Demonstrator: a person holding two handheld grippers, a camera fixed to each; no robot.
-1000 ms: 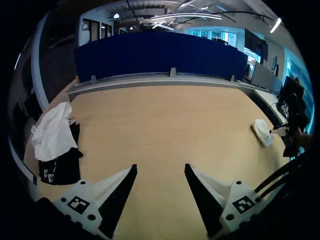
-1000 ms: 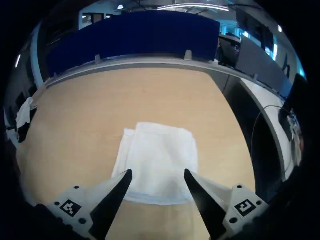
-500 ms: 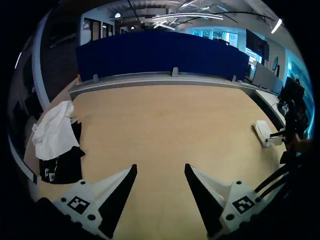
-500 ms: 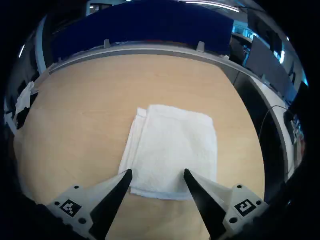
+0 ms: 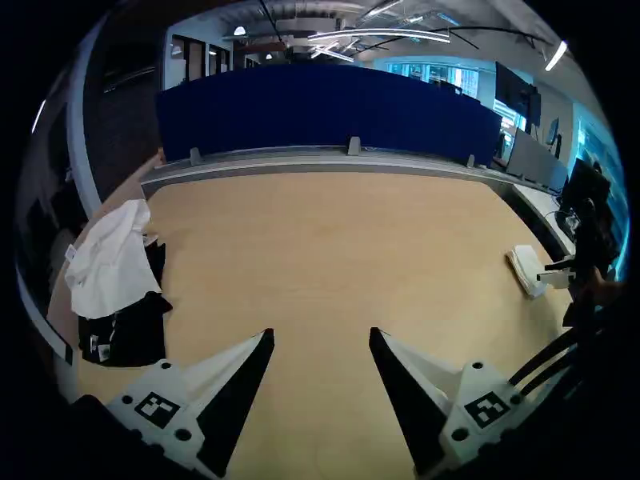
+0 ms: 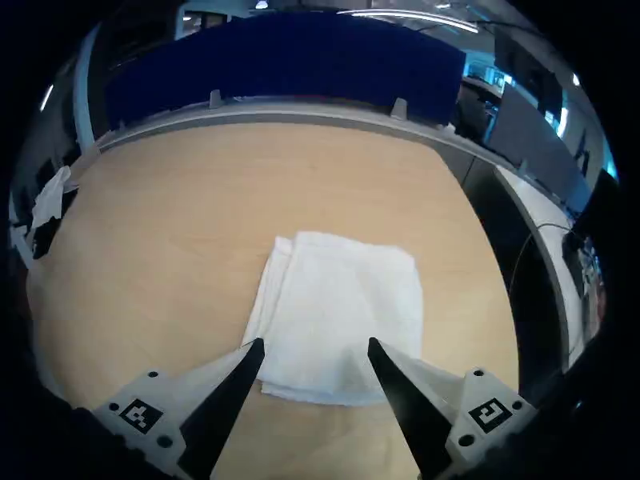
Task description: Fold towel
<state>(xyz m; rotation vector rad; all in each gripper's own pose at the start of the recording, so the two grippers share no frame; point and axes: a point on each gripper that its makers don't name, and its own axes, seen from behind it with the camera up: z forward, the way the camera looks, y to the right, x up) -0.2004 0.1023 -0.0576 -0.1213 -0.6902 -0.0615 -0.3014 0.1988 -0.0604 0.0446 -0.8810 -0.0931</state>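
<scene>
Towel (image 6: pixel 336 312) is seen folded, laid flat on the wooden table (image 6: pixel 160 216) | right gripper (image 6: pixel 314 342) is held at its near edge, fingers spread apart, nothing clamped | left gripper (image 5: pixel 320 332) is held well away over bare tabletop, fingers likewise apart | white and black clothes (image 5: pixel 112 280) are heaped near a table edge.

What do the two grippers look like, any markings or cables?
Both the left gripper and right gripper have white, wedge-shaped fingers with black inner faces, each carrying a square black-and-white marker. Black cables run beside the left one.
</scene>
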